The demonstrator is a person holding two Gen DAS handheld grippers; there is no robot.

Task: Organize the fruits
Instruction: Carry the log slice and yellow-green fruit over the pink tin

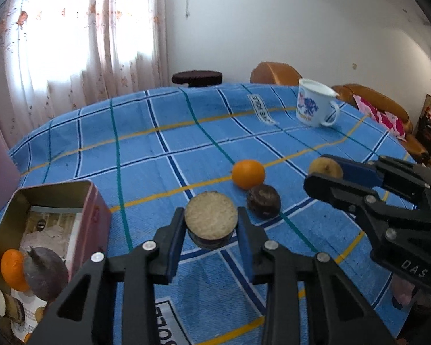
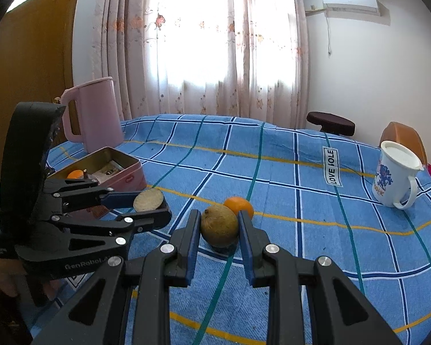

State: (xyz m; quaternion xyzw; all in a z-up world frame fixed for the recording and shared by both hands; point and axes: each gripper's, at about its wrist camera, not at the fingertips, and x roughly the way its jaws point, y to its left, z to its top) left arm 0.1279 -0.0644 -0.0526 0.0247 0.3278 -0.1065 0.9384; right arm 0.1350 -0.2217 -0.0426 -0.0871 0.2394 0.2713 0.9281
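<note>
L gripper [image 1: 211, 224]: fingers clenched on halved fruit [image 1: 211, 215], pale cut face up, dark rind below; held just above the table [image 1: 158, 149].
R gripper [image 2: 219, 230]: fingers clamped either side of brownish round fruit [image 2: 219, 225]; its underside hidden, can't tell if lifted or resting on cloth.
Same fruit, L view: mostly hidden behind R fingers [image 1: 327, 181], only top shows [image 1: 324, 166].
Orange [image 1: 248, 174]: on table, touching dark wrinkled fruit [image 1: 263, 201] in front of it; in R view partly hidden behind the brown fruit [image 2: 240, 205].
Dark wrinkled fruit: not visible in R view.
Pink tin [image 1: 94, 210]: open, L of gripper; inside an orange [image 1: 13, 270], a dark stemmed fruit [image 1: 44, 273], a cut piece [image 1: 8, 306] at frame edge, partly cut off.
Tin floor: printed paper, text unreadable.
Pink kettle [image 2: 96, 115]: behind tin; cut off at edge in L view.
Mug [image 1: 314, 105]: far R on table, lid on, blue print too blurred to read.
</note>
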